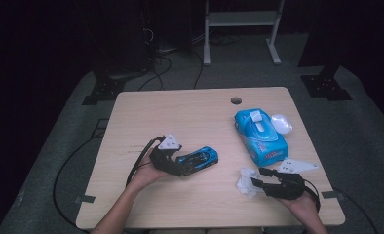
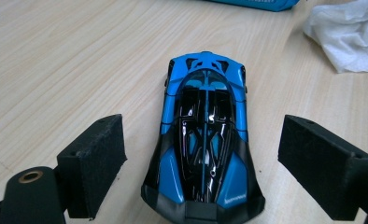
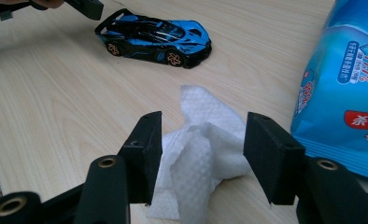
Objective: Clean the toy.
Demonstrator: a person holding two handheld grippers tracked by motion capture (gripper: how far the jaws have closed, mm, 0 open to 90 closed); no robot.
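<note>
I look down on a pale wooden surface (image 1: 180, 112) with a gripper in each hand. My left gripper (image 1: 176, 165) sits near the front left of the surface, and a small blue and black toy car (image 1: 198, 160) stands on its wheels directly ahead of it, roughly midway between the left and right edges. In the left gripper view the car (image 2: 203, 140) lies lengthwise between the two pads (image 2: 94, 163), tail toward me, with clear gaps of bare wood on both sides, so this gripper is spread and grips nothing; it looks lined up this way to straddle the car's body. My right gripper (image 1: 256, 177) rests near the front right corner, aimed at a crumpled white tissue (image 1: 246, 181) lying on the surface. In the right gripper view the tissue (image 3: 198, 158) bulges up between the spread pads (image 3: 273, 156); I cannot see either pad pressing it, so I judge it loose, not pinched. A blue pack of wipes (image 1: 260, 136) lies just behind, toward the right edge, with a small white case (image 1: 281, 123) beside it. The tissue probably came from that pack, perhaps for wiping the car.
</note>
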